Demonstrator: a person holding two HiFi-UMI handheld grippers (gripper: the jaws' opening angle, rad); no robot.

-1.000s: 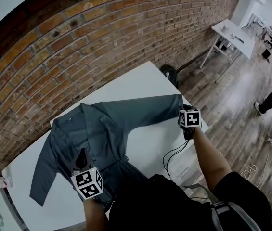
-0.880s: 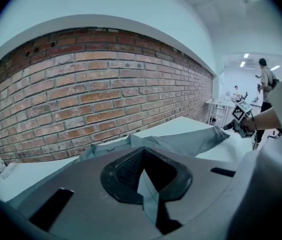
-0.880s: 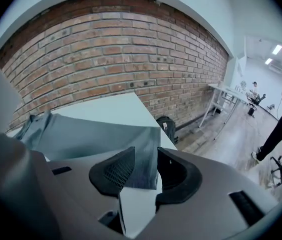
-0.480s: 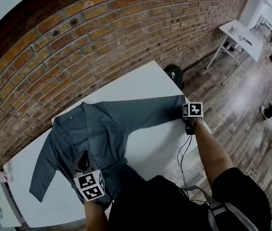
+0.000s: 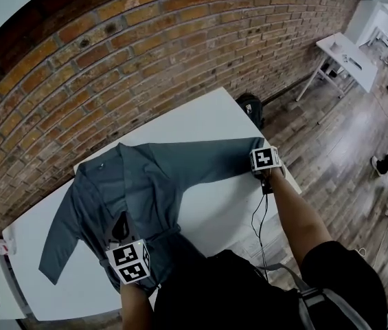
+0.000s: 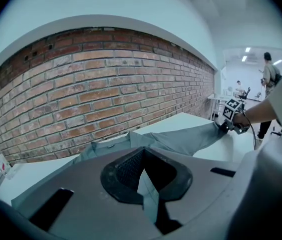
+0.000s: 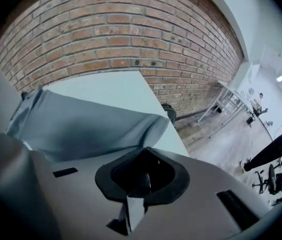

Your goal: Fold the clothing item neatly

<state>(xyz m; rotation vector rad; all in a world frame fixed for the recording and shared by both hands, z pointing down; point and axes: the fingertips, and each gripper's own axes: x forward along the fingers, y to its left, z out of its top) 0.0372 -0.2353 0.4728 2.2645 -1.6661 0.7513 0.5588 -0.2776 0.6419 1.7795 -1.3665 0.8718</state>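
White table [image 5: 200,119]: grey garment [image 5: 145,177] lies spread flat, collar toward wall, both sleeves out, no fold visible yet. Left gripper [image 6: 143,176] is clamped on front fabric near waist. Right gripper [image 7: 140,184]: jaws just closing, pinching outstretched sleeve end [image 5: 245,150]. Judgement: early stage, sleeve fold likely next, all folding left.

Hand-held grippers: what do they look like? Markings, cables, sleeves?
Left hand-held gripper and right hand-held gripper: grey bodies, black-rimmed openings round dark jaws, each topped by a white cube with black square markers. A black cable hangs from the right one. Dark short-sleeved top. The right jaws have just been closing, with the grey clothing item between them.
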